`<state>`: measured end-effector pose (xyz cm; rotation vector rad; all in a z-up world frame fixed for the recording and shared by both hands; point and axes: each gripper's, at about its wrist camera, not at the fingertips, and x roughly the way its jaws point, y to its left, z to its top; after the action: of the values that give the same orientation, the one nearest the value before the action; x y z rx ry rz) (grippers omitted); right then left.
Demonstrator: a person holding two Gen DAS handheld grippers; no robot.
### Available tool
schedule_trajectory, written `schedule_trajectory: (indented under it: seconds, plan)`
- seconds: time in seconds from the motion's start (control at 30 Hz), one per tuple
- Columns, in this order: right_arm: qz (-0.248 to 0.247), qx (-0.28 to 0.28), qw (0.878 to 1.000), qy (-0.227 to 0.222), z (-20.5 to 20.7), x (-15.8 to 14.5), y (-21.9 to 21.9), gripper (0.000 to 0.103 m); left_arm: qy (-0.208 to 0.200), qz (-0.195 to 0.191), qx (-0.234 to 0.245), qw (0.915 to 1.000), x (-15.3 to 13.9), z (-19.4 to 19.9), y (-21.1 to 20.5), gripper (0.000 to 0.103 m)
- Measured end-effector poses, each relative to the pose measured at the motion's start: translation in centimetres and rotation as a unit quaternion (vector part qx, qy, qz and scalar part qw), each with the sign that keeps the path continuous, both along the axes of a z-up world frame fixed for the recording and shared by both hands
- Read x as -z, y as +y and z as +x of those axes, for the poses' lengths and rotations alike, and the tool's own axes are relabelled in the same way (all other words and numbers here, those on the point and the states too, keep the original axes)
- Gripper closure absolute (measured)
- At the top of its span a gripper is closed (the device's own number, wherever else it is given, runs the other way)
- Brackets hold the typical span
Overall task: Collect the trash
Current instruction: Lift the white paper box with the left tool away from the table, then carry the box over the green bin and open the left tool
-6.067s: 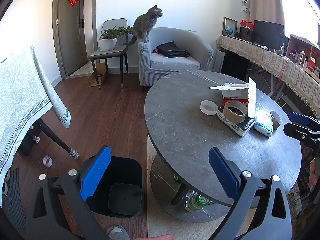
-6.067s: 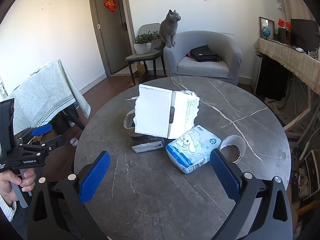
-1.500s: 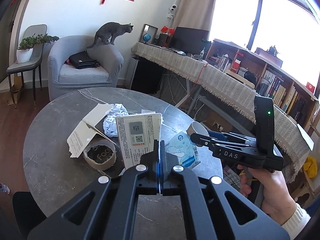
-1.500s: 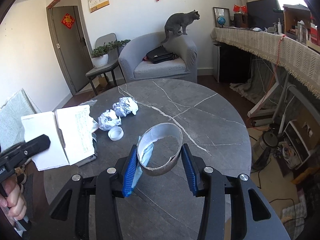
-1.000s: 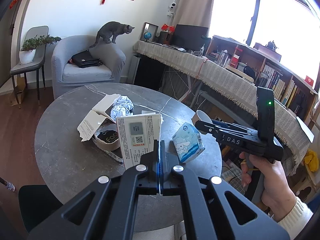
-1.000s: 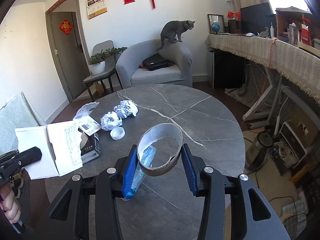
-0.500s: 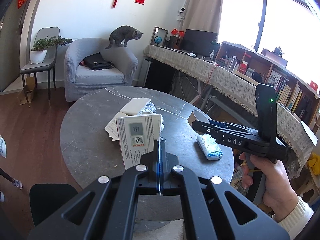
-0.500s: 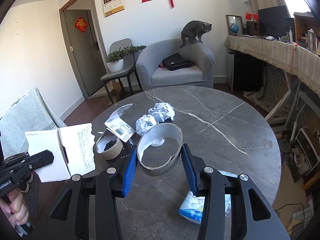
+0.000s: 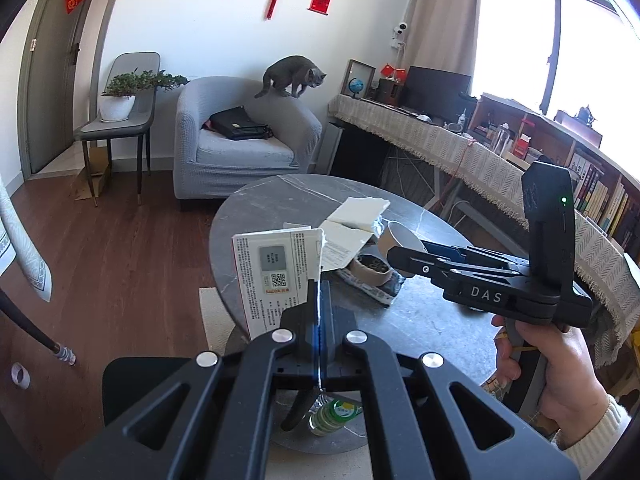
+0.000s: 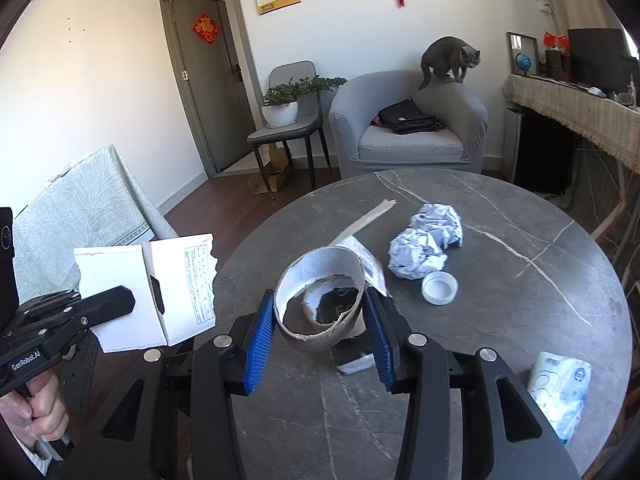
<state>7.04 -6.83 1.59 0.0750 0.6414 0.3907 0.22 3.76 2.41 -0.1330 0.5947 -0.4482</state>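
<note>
While the left tool (image 9: 319, 312) sat pressed together in the left wrist view, it pinched the lower edge of a torn white cardboard box panel with printed text (image 9: 276, 276), which stood upright above the near rim of the round grey marble counter (image 9: 280, 200); a black bin (image 9: 132, 384) stood on the floor below.

Seen from the right wrist, the right tool (image 10: 320, 320) clamped a torn brown cardboard tape ring with a white inner face (image 10: 320, 304) between its blue pads (image 10: 262, 340), held above the counter. Two crumpled white paper balls (image 10: 424, 244), a white plastic cap (image 10: 439, 288) and a blue-and-white tissue pack (image 10: 558, 392) lay on the counter beyond and to the right.
</note>
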Motion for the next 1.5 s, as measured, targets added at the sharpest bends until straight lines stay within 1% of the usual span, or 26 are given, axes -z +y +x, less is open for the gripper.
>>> schedule_trajectory:
  seconds: [0.1,0.23,0.37,0.5,0.63,0.7,0.77,0.87,1.1,1.17,1.23,1.27,1.33,1.4,1.5]
  plan:
    - [0.000,-0.015,1.000,0.001,0.3,-0.1,2.1,0.058,0.008,0.003,-0.015,0.9999,0.6,0.2,1.7,0.102]
    - [-0.003,-0.038,0.999,0.000,0.6,0.0,4.9,0.058,0.028,0.015,-0.039,0.9988,2.1,0.6,4.4,0.102]
    - [-0.004,-0.058,0.998,0.005,0.8,0.4,7.6,0.058,0.065,0.019,-0.064,0.9956,4.0,1.4,6.9,0.102]
    - [-0.004,-0.079,0.997,0.012,1.2,0.9,10.0,0.058,0.118,0.031,-0.091,0.9883,6.7,2.7,8.9,0.102]
    - [-0.007,-0.098,0.995,0.020,1.6,1.4,12.2,0.058,0.146,0.040,-0.103,0.9831,8.9,2.8,11.0,0.102]
    - [-0.010,-0.107,0.994,0.026,1.7,1.8,13.5,0.058,0.164,0.033,-0.108,0.9800,9.9,3.0,11.8,0.102]
    - [-0.012,-0.115,0.993,0.033,1.8,2.3,14.4,0.058,0.176,0.045,-0.116,0.9765,10.9,3.1,12.5,0.102]
    - [-0.016,-0.126,0.991,0.044,1.9,3.1,16.0,0.058,0.197,0.046,-0.120,0.9720,12.1,3.3,13.2,0.102]
    - [-0.025,-0.150,0.986,0.070,2.1,4.8,19.3,0.058,0.252,0.036,-0.126,0.9589,15.2,3.9,15.2,0.102]
    - [-0.027,-0.155,0.985,0.077,2.2,5.2,19.9,0.058,0.260,0.036,-0.130,0.9561,15.8,3.9,15.6,0.102]
    - [-0.030,-0.159,0.983,0.085,2.4,5.6,20.3,0.058,0.263,0.036,-0.135,0.9546,16.1,3.8,16.1,0.099]
    - [-0.031,-0.161,0.982,0.089,2.4,5.9,20.6,0.058,0.261,0.037,-0.137,0.9547,16.1,3.8,16.2,0.097]
    - [-0.034,-0.164,0.981,0.097,2.6,6.4,21.1,0.058,0.256,0.042,-0.141,0.9555,15.8,3.7,16.4,0.096]
    - [-0.037,-0.167,0.980,0.104,2.7,7.0,21.6,0.058,0.253,0.038,-0.143,0.9563,15.5,3.6,16.6,0.094]
    - [-0.040,-0.169,0.978,0.117,3.0,8.0,22.3,0.058,0.233,0.041,-0.146,0.9605,14.3,3.2,16.8,0.089]
